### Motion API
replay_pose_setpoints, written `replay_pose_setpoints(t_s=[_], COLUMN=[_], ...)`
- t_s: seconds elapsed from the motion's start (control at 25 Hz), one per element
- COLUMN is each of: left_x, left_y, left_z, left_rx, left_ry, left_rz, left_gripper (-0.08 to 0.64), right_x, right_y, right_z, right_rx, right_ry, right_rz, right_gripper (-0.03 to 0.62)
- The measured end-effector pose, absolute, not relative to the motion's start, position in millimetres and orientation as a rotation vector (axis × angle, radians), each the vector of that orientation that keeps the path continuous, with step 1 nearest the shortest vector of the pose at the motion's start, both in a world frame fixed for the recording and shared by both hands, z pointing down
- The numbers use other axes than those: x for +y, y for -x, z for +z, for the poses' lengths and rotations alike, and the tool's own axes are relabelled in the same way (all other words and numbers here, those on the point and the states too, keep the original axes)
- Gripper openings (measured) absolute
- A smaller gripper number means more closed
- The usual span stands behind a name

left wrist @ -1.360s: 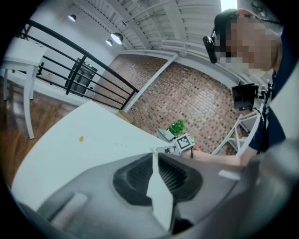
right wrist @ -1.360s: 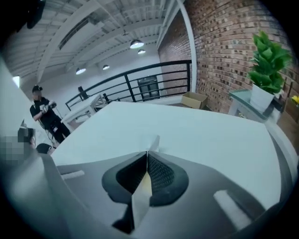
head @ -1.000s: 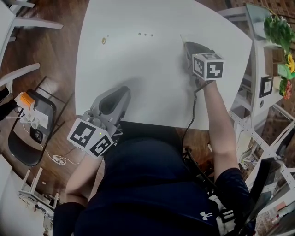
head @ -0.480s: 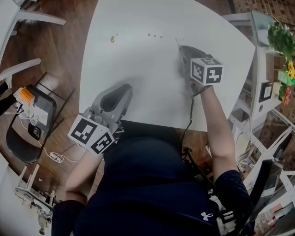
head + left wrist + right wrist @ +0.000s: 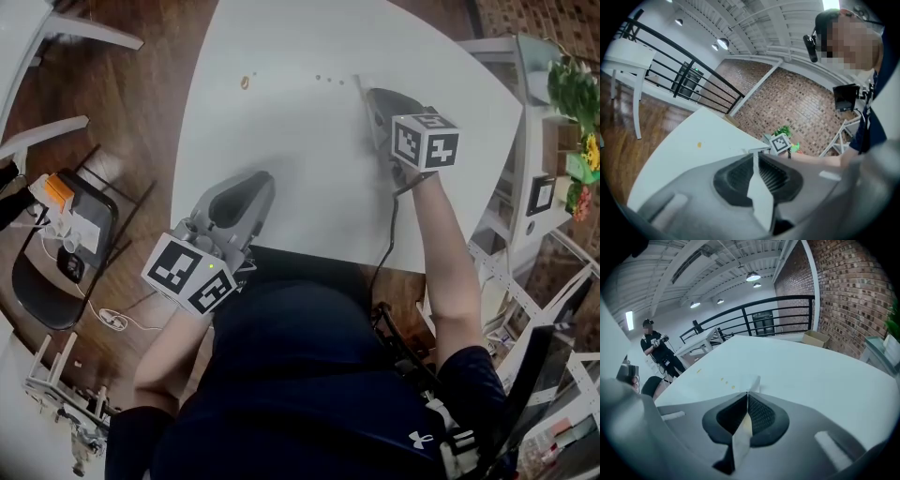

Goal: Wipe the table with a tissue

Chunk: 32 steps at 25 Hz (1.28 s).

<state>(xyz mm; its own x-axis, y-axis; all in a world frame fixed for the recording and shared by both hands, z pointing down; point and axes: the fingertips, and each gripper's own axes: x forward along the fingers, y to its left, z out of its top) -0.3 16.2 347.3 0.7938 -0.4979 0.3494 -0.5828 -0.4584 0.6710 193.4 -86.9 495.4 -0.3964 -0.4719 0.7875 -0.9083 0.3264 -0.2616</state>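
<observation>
Pinching the tissue point(image 5: 754, 383) in the right gripper point(image 5: 747, 393), with jaws pressed tight together on the thin sheet and only a small corner left poking out past the tips. Gripped that way, most likely, to stop the sheet slipping free when dragged across the table point(image 5: 820, 371). Tilted steeply nose-down, apparently to bring that free corner onto the surface just ahead of the jaws instead of the hard tips themselves.

Aimed close to three small brownish specks point(image 5: 726, 381) lying just beyond the tips and to their left, with one larger yellowish spot point(image 5: 699, 371) farther off the same way: presumably the dirt to be wiped. Not yet covered, judging by the strip of bare table between tissue corner and nearest speck.

Keeping the left gripper point(image 5: 753, 152) out of the work, over the table's edge nearest the person, with jaws closed on each other and nothing seen sticking out from between them. Pointed across the table toward the right gripper, with the yellowish spot off to the left of its tips, well short of both. Parked there, probably, to leave the wiping path free.

Calling next for a sweep toward the specks under light downward pressure; too much, and risking a torn or bunched tissue under the tips.
</observation>
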Motion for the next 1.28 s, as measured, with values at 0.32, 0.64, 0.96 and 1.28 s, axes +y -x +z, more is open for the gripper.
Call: replay_pose_setpoints(t_s=[0.32,0.64,0.96,1.28], left_x=[14,10,10,10], left_y=[27,45,55,66], left_z=[352,354,358,360], left_rx=[-0.844,-0.861,-0.875,-0.899], left_ry=[-2.117,-2.107,-2.094,-2.074], left_rz=[0.127,0.111,0.096,0.084], left_gripper=[0.032,0.032,0.032,0.032], right_x=[-97,-100,-99,-109], right_y=[-173,-164,-156,-136], right_z=[504,515,516,516], right_rx=[-1.958,-1.903,-1.9,-1.925], right_ry=[-1.191,-1.183,-1.138,-1.103], right_rz=[0.911,0.886,0.879,0.864], right_gripper=[0.014,0.014,0.014,0.014])
